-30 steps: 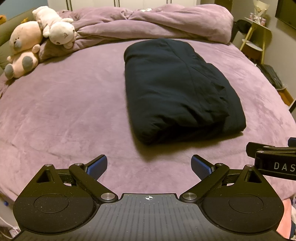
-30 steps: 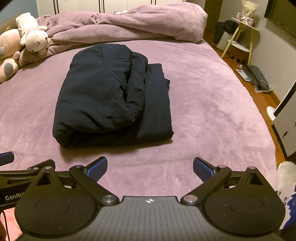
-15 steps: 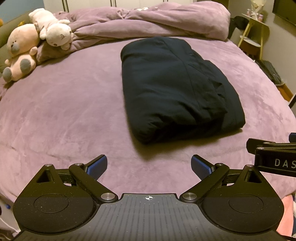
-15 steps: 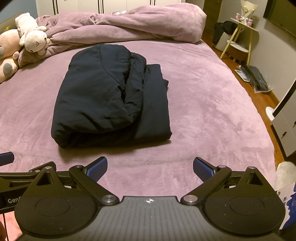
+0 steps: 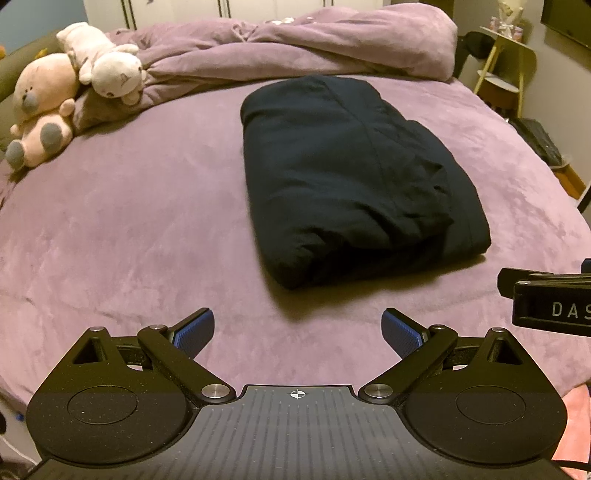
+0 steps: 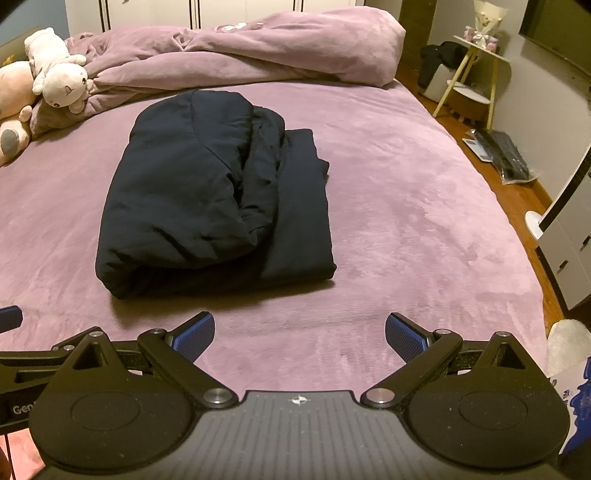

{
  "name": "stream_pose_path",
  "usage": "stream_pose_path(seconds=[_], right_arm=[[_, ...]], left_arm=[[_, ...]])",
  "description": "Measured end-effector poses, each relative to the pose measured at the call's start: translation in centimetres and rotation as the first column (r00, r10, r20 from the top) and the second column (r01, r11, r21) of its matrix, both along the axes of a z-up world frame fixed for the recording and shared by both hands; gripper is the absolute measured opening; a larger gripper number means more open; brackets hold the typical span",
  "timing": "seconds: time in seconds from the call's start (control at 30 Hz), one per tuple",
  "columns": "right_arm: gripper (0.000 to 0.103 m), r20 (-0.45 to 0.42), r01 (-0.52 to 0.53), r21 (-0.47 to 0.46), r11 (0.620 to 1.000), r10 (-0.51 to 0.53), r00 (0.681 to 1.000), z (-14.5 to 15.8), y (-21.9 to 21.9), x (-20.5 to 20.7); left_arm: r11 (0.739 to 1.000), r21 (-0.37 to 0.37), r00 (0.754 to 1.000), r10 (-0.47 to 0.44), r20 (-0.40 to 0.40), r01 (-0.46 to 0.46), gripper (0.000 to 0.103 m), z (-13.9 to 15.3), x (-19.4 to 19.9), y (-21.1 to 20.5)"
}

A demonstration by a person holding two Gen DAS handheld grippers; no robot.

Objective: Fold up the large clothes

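Dark garment [image 5: 354,177] folded on bed [image 5: 129,229]; both hand-held grippers spread; keyboard [image 6: 500,153] clearer right view.

matt dark cloth garment [image 5: 354,177] on plush velvety purple bedcover [image 5: 140,229].

Pretty clearly someone's bedroom at home: a big bed [image 6: 424,206] with a fuzzy purple cover, a matching duvet [image 6: 258,51] bunched up at the head, two plush toys [image 5: 66,107] piled in the corner, white wardrobe doors [image 6: 147,11] behind, wood floor [image 6: 517,192] and a little side stand [image 6: 476,62] off to the right
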State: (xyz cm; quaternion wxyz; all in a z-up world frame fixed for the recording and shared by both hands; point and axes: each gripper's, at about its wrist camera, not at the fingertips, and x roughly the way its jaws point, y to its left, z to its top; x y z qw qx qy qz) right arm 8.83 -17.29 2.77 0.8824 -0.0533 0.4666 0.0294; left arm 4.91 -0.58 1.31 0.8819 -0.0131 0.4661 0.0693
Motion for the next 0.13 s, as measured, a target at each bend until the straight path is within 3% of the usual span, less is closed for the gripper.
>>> stream_pose_path(seconds=[0.13], right_arm=[[0.099,0.0,0.001,-0.003,1.0,-0.001,1.0,-0.01,0.0,0.03]], left_arm=[[1.0,-0.002,1.0,-0.001,-0.001,0.001,0.1,-0.01,-0.06,-0.07]])
